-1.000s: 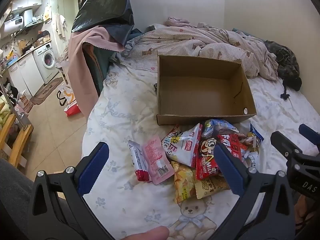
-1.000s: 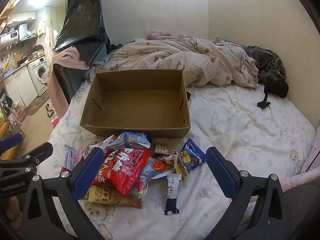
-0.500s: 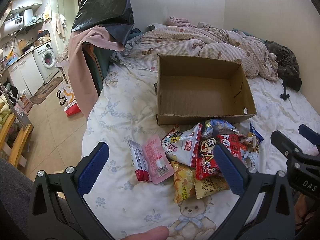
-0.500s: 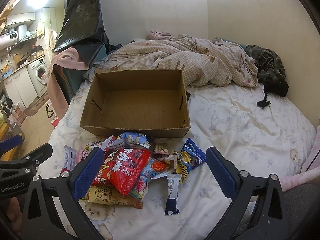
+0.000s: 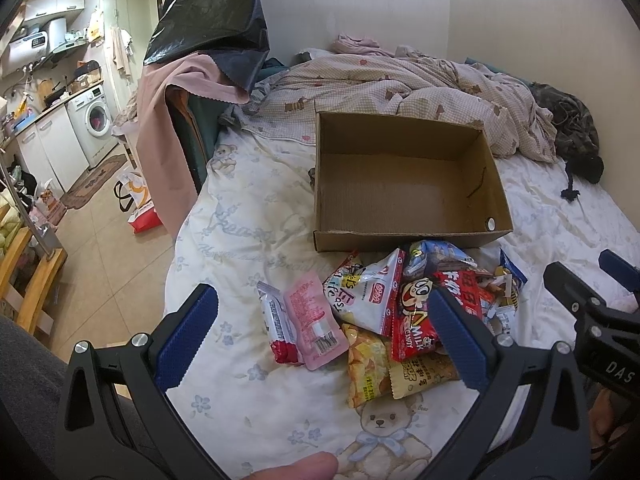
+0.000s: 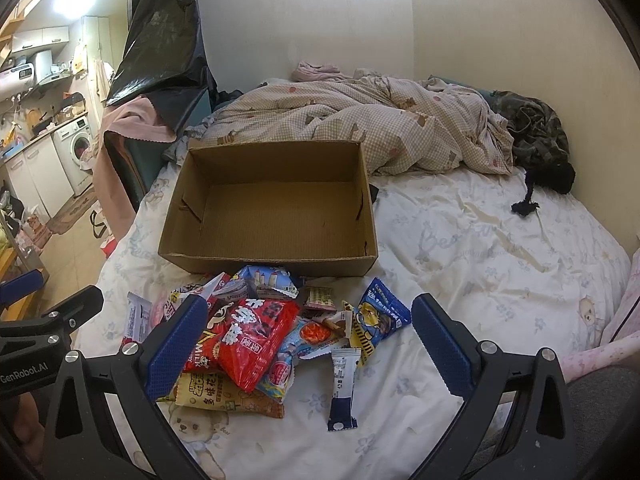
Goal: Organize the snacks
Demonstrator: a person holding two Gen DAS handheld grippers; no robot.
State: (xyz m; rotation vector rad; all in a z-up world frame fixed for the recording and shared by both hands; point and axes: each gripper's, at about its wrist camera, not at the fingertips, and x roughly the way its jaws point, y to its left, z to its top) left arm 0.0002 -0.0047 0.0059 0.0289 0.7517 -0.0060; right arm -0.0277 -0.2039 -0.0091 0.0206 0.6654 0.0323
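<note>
A pile of snack packets (image 5: 404, 312) lies on the bed sheet just in front of an empty cardboard box (image 5: 400, 184). The pile holds a pink pouch (image 5: 314, 322), a white bag (image 5: 370, 294) and a red bag (image 6: 250, 338). The box also shows in the right wrist view (image 6: 272, 208), with a blue packet (image 6: 380, 318) and a white-and-navy stick packet (image 6: 342, 384) nearer me. My left gripper (image 5: 320, 336) is open and empty above the near side of the pile. My right gripper (image 6: 308, 344) is open and empty, hovering over the pile's right part.
A rumpled checked duvet (image 5: 420, 92) and dark clothes (image 6: 536, 140) lie behind the box. The bed's left edge drops to a tiled floor (image 5: 100, 248). A chair draped with pink cloth and a black bag (image 5: 200, 60) stands beside the bed.
</note>
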